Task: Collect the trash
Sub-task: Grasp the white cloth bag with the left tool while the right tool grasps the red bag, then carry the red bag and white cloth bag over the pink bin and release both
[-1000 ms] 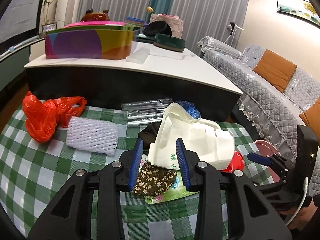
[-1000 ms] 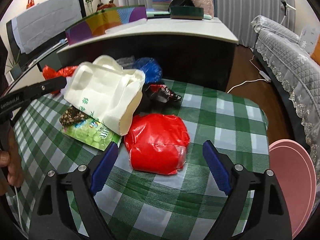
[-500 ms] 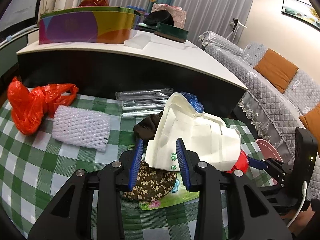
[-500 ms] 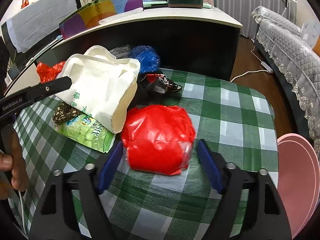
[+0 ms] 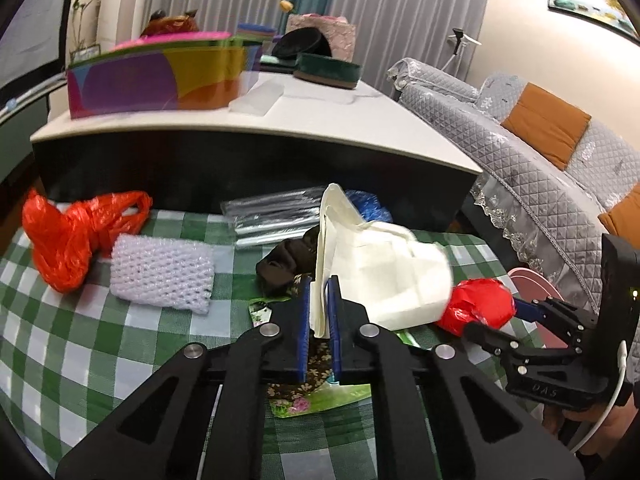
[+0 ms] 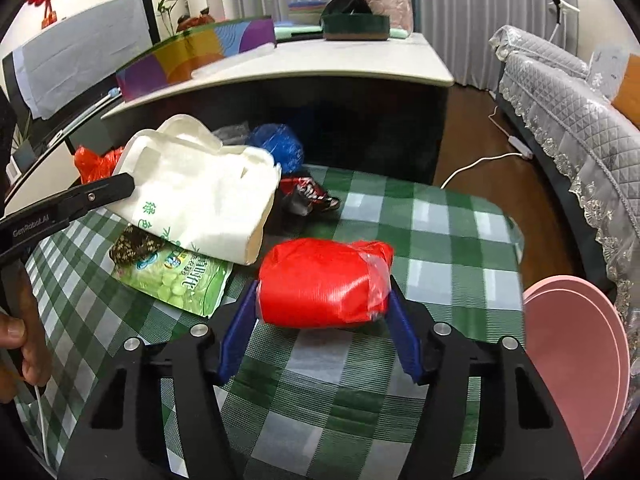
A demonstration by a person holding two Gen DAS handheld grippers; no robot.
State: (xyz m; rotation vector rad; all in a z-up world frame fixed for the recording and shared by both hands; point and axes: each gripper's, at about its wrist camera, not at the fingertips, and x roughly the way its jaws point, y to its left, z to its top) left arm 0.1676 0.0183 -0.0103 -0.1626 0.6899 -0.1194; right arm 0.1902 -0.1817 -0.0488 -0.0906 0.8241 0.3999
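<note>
A white non-woven bag [image 5: 384,268] lies on a pile of trash on the green checked cloth [image 6: 440,240]. My left gripper [image 5: 320,284] is closing, and its blue pads pinch the bag's upright edge. In the right wrist view the left gripper's finger [image 6: 80,200] meets the bag [image 6: 200,196] from the left. A red plastic bundle [image 6: 316,272] sits between the pads of my right gripper [image 6: 321,285], whose jaws are closing and touch both of its sides. The left wrist view shows that bundle [image 5: 476,306] just right of the bag.
Other trash on the cloth: an orange-red plastic bag [image 5: 68,232], a white foam net [image 5: 160,276], silver foil wrappers [image 5: 276,216], a blue bag [image 6: 276,148], a green snack packet [image 6: 176,276]. A black-sided table [image 5: 280,120] stands behind. Pink stools [image 6: 576,360] and a sofa [image 5: 540,184] are to the right.
The left jaws have closed from a gap around the bag's edge to a pinch on it. The right gripper has come forward around the red bundle and narrowed onto it.
</note>
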